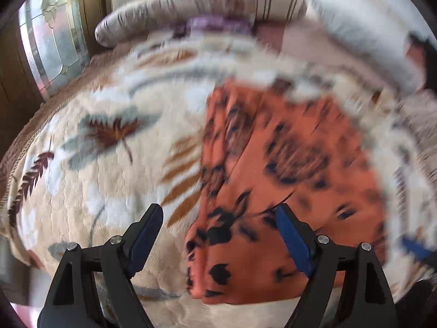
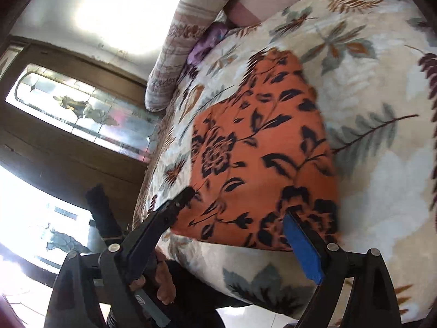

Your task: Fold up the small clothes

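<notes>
An orange cloth (image 1: 273, 191) with a dark flower print lies folded flat on a leaf-patterned blanket (image 1: 95, 177); this view is blurred. My left gripper (image 1: 218, 214) stands open above it. One blue pad is over the blanket and the other over the cloth, and neither presses. In the right wrist view the same orange cloth (image 2: 259, 150) shows as a neat rectangle. My right gripper (image 2: 239, 203) is open at the cloth's near edge, with nothing pinched. A blue pad at the right rim of the left wrist view may be the right gripper.
A striped bolster (image 2: 188, 41) and a purple item (image 2: 204, 43) lie at the bed's far end. A stained-glass panel (image 2: 82, 109) in dark wood stands beside the bed. A person's hand (image 2: 164, 281) shows below the blanket's edge.
</notes>
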`<state>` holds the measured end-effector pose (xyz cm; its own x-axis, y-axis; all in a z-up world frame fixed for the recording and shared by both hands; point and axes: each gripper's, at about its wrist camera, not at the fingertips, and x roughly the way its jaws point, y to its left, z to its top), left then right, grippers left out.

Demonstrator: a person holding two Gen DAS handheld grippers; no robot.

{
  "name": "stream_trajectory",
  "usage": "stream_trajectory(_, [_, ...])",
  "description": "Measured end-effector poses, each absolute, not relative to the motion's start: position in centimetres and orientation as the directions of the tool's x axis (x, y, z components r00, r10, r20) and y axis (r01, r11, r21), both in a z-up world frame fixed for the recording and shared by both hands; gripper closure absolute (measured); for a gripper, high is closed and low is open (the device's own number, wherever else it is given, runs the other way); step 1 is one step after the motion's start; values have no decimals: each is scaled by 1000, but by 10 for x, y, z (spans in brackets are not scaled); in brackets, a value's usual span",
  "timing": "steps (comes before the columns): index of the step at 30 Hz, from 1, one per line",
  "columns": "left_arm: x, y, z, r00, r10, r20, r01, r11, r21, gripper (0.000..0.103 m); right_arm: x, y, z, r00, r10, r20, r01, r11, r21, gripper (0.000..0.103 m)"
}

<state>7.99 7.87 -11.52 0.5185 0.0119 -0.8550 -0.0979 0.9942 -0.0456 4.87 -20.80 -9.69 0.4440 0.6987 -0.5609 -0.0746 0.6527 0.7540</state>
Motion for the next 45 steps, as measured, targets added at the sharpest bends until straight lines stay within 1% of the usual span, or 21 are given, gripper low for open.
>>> stream_trajectory(3, [75,91,-126,527,-39,-849,-140,981,-132,9,61,-241,-121,453,682,-574,38,629,776,11])
stream_trajectory(8, [74,91,-126,538,-37,-842,-112,987,-115,9,90,-223,-158,316,752,-578,52,595,802,14])
stream_trajectory(9, [73,91,-127,540,-40,-840,-111,987,-118,8,93,-219,-156,315,742,-592,38,614,789,19])
stream_trajectory(10, [73,92,-127,544,-38,-838,-110,987,-116,8,95,-214,-154,302,733,-610,29,632,774,44])
stream_trajectory(11, [72,92,-127,546,-38,-837,-108,987,-116,8,96,-209,-152,288,695,-659,29,681,732,62])
stream_trajectory(14, [71,91,-127,554,-37,-832,-107,988,-115,8,87,-185,-123,336,526,-781,-65,840,538,71])
stream_trajectory(16, [71,90,-127,554,-37,-831,-106,988,-115,8,77,-164,-108,393,385,-835,-121,922,367,71])
stream_trajectory(18, [71,90,-127,550,-42,-834,-97,989,-115,8,75,-145,-120,387,270,-882,-167,961,221,69])
stream_trajectory(21, [71,91,-126,552,-47,-833,-90,989,-115,7,82,-171,-120,350,414,-840,-96,908,407,59])
stream_trajectory(22, [70,92,-127,551,-52,-833,-89,989,-121,7,83,-184,-116,344,492,-799,-79,864,498,39])
stream_trajectory(23, [70,92,-127,551,-55,-833,-88,988,-124,7,83,-195,-113,348,552,-758,-60,819,570,30])
stream_trajectory(29, [72,93,-129,549,-61,-834,-84,988,-127,7,135,-236,-124,392,678,-622,52,658,751,28])
stream_trajectory(31, [72,94,-129,549,-64,-833,-81,988,-129,7,158,-233,-142,344,701,-625,97,636,766,30])
stream_trajectory(32, [73,94,-129,549,-65,-833,-80,988,-129,6,170,-226,-150,304,705,-641,108,643,758,47])
stream_trajectory(33, [73,94,-130,548,-66,-834,-79,988,-130,6,175,-218,-153,266,689,-674,93,677,730,59])
stream_trajectory(35, [73,95,-130,549,-66,-833,-78,989,-130,6,168,-195,-129,306,565,-767,-15,808,589,66])
stream_trajectory(38, [73,95,-130,547,-65,-834,-78,989,-128,6,152,-166,-103,394,376,-839,-109,925,363,66])
stream_trajectory(39, [74,95,-130,546,-66,-835,-77,989,-129,6,154,-164,-110,379,351,-857,-109,936,335,66])
stream_trajectory(40, [74,95,-130,547,-67,-835,-77,989,-129,6,159,-170,-120,356,379,-854,-74,923,378,58])
stream_trajectory(42, [74,96,-130,547,-75,-834,-73,988,-136,6,162,-191,-124,363,481,-798,10,855,519,51])
stream_trajectory(45, [75,97,-131,545,-76,-835,-73,988,-138,6,163,-222,-119,467,509,-723,83,789,608,30])
